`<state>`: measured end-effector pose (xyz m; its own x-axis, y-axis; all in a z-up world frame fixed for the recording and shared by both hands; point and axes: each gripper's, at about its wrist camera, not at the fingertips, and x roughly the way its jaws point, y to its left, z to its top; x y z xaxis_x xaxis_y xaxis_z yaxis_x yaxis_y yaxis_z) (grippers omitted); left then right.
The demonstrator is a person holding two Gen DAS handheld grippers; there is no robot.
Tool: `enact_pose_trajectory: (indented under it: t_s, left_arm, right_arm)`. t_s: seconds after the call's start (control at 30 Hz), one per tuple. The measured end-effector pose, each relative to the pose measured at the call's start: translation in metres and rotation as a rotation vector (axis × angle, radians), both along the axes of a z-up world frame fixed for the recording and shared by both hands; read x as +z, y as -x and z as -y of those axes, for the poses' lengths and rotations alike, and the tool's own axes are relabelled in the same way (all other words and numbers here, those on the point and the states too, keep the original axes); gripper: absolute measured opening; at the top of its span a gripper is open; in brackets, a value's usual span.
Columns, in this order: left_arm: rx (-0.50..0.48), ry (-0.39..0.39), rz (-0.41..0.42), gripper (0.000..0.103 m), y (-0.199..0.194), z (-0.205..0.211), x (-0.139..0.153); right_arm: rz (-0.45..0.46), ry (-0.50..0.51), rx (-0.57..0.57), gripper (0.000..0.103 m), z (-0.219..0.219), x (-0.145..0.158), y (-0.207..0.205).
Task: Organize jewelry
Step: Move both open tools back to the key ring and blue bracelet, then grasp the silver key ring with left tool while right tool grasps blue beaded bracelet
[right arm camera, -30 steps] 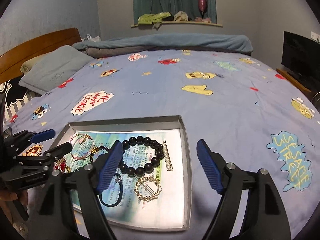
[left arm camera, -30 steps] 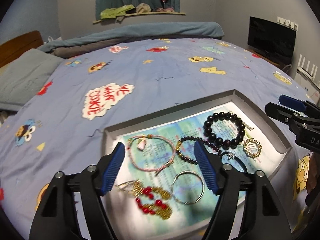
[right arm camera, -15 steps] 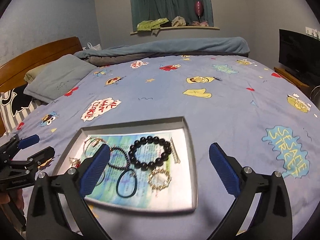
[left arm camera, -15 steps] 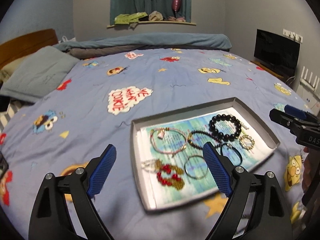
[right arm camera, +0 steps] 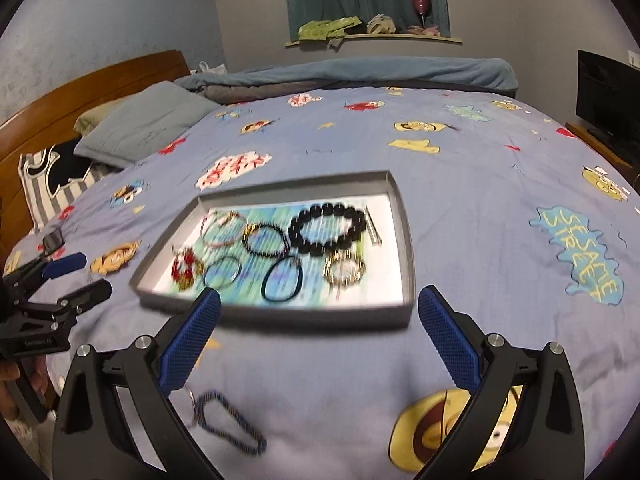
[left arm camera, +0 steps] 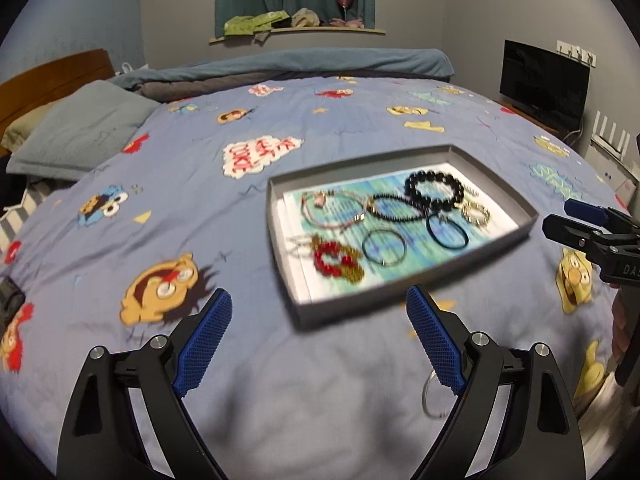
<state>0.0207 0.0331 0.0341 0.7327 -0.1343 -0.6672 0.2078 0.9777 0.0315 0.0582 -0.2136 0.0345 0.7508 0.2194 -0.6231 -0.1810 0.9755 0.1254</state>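
A grey tray lies on the blue cartoon bedspread and holds several bracelets, among them a black bead bracelet and a red bead one. My left gripper hovers open just short of the tray's near edge, with nothing between its fingers. A silver ring lies on the bedspread by its right finger. In the right wrist view the tray sits ahead of my right gripper, which is open and empty. A blue beaded bracelet lies loose below its left finger.
A grey pillow and wooden headboard are at the left. A folded blanket lies along the far side. A black screen stands at the right. A hand holds the left gripper.
Both grippers have drawn back from over the tray and their jaws stand wider. The tray now lies farther ahead, and the loose ring and blue bracelet on the bedspread have come into view.
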Motion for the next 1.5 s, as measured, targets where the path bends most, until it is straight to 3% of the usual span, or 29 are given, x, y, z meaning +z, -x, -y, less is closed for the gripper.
enact_pose_trajectory:
  t_s: [0.4,0.63,0.93,1.07,1.13,1.23,1.43,1.5]
  left_arm:
    - [-0.034,-0.021,-0.061,0.089,0.029,0.003,-0.032]
    - [-0.056,-0.015,-0.087,0.089,0.032,0.004,-0.044]
    - [-0.119,0.038,-0.137,0.087,0.027,0.01,-0.054]
    - [-0.185,0.01,-0.131,0.077,0.034,0.025,-0.056]
    - [-0.232,-0.008,-0.143,0.06,0.037,0.036,-0.06]
    - [-0.271,-0.037,-0.165,0.047,0.039,0.047,-0.067]
    - [-0.306,-0.059,-0.189,0.032,0.037,0.058,-0.077]
    - [-0.305,-0.058,-0.193,0.027,0.035,0.057,-0.078]
  right_arm:
    - [-0.042,0.02,0.056,0.098,-0.003,-0.031,0.031]
    - [-0.128,0.033,0.155,0.098,-0.014,-0.059,0.035]
    - [-0.103,0.125,0.267,0.097,-0.034,-0.065,0.045]
    - [-0.121,0.117,0.28,0.08,-0.036,-0.069,0.043]
    - [-0.142,0.13,0.288,0.069,-0.038,-0.073,0.042]
    - [-0.149,0.139,0.302,0.059,-0.043,-0.077,0.043]
    - [-0.171,0.148,0.332,0.033,-0.052,-0.082,0.043]
    - [-0.172,0.156,0.335,0.032,-0.055,-0.084,0.043]
